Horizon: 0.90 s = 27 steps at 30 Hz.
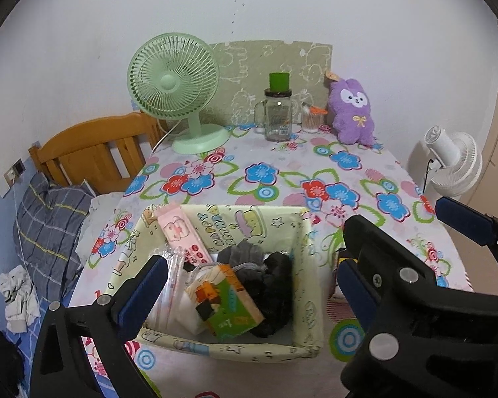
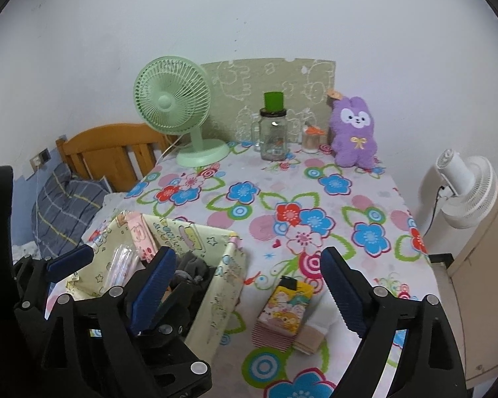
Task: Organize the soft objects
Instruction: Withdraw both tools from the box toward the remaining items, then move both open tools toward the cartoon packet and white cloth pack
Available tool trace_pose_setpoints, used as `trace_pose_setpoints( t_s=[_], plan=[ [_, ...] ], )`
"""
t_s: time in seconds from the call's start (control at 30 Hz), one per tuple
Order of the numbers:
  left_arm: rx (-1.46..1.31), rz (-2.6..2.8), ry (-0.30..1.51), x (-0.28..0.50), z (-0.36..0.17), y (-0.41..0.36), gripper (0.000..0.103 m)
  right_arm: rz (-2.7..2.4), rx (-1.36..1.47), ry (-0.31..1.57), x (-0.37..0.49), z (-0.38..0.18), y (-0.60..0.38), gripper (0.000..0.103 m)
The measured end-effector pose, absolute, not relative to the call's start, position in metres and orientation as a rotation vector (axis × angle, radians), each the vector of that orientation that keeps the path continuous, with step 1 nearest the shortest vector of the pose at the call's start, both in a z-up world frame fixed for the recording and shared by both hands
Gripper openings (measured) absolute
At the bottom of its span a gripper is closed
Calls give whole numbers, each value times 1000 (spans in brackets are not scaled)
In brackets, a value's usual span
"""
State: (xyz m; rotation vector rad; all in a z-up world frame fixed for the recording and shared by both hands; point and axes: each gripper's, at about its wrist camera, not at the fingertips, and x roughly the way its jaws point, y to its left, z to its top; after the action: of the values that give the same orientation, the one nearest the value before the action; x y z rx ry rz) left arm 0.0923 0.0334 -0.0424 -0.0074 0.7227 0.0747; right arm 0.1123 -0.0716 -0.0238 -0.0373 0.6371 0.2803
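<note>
While both grippers hover above it with nothing between their pads, the table (image 2: 365, 199) under its flowered cloth carries everything that matters. Largest of the task's things is the pale yellow fabric bin (image 1: 302, 265) near the front left edge, already holding dark grey and black soft items (image 1: 265, 275), a pink pack (image 1: 179, 232), clear wrapped packets and a small green-and-orange box (image 1: 230, 301). Well apart from it, at the far edge against the backboard, sits the purple plush rabbit (image 2: 353, 131), beside a glass jar (image 2: 274, 136) and a green desk fan (image 2: 171, 99). Smaller, just right of the bin, lies a cartoon-printed packet (image 2: 284, 308) on a short stack of folded cloths.

Over the bin, the left gripper (image 1: 249, 278) stands wide and empty; the right gripper (image 2: 245, 292) is likewise spread and released, framing the packet and folded stack.

A drop into the bin looks finished. Next seems to be that stack: the right gripper would need to descend, straddle it and close gently without pushing it off the edge.
</note>
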Motion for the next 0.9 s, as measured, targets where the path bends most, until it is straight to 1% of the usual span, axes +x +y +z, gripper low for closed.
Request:
trace_pose_setpoints(
  t_s=[0.47,0.9],
  plan=[
    [12,33,689,84,-30,1,103,215,-31,595,97,-11,-104,97],
    [19,-2,683,81,-32,-27,103,169,-18,587,89,-13,-134,98]
  ],
)
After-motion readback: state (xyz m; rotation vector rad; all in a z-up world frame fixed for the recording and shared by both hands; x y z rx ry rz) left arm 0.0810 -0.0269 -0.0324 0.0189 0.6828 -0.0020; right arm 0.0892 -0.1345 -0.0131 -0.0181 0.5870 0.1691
